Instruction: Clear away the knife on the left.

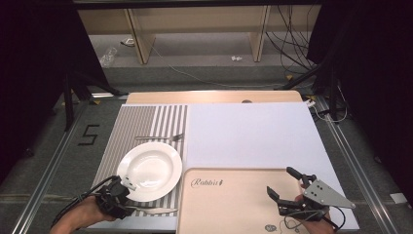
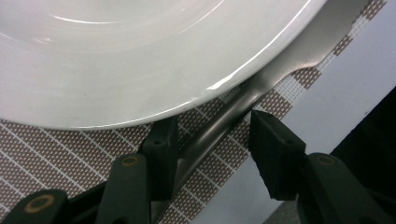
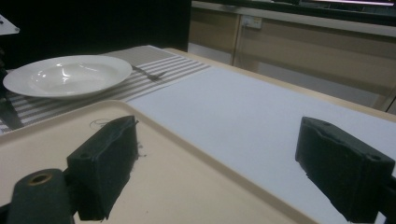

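A white plate (image 1: 151, 170) sits on a striped placemat (image 1: 146, 122), with a fork (image 1: 160, 138) beyond it and a knife (image 1: 153, 210) on its near side. My left gripper (image 1: 127, 207) is down at the knife's handle end. In the left gripper view the knife (image 2: 280, 65) runs between the jaws of the left gripper (image 2: 212, 144) under the plate (image 2: 116, 60) rim; one pad lies against the handle, the other stands clear. My right gripper (image 1: 281, 181) hovers open and holding nothing over the beige tray (image 1: 234, 204).
A white sheet (image 1: 248, 136) covers the table's right and far part. In the right gripper view the tray (image 3: 187, 186) lies under the right gripper (image 3: 215, 154), with the plate (image 3: 70, 74) and fork (image 3: 149, 73) farther left. Cables lie on the floor beyond the table.
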The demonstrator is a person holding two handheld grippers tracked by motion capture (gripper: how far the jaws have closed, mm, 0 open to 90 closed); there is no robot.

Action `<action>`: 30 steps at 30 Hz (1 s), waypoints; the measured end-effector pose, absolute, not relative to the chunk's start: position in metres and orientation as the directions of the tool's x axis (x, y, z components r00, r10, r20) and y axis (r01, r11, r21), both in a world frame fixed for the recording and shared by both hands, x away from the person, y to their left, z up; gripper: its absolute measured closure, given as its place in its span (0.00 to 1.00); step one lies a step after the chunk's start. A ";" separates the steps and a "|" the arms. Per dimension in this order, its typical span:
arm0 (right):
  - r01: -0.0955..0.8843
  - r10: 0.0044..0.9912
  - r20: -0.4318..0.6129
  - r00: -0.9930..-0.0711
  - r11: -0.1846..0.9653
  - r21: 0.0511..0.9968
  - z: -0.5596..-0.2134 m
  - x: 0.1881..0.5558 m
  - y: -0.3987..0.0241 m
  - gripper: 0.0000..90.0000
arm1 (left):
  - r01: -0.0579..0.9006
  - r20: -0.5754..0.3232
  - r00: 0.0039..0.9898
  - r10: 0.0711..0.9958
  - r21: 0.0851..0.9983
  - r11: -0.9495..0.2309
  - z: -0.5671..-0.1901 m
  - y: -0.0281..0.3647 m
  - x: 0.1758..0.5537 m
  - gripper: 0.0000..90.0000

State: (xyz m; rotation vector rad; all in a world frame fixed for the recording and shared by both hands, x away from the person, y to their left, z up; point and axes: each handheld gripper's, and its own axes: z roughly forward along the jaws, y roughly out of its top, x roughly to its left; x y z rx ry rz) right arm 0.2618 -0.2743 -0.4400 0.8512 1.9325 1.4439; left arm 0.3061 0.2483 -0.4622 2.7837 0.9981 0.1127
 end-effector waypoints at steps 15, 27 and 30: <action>0.146 0.773 -0.079 -0.629 0.217 0.965 -0.440 0.261 -0.274 0.16 | 0.522 0.057 0.847 0.529 0.105 -0.847 -0.461 0.230 0.301 0.81; 0.139 0.773 -0.092 -0.627 0.228 0.964 -0.440 0.261 -0.274 0.16 | 0.486 0.073 0.864 0.497 0.128 -0.864 -0.460 0.231 0.296 0.88; 0.139 0.773 -0.092 -0.628 0.228 0.964 -0.440 0.261 -0.273 0.16 | 0.479 0.083 0.867 0.491 0.129 -0.868 -0.460 0.231 0.293 0.88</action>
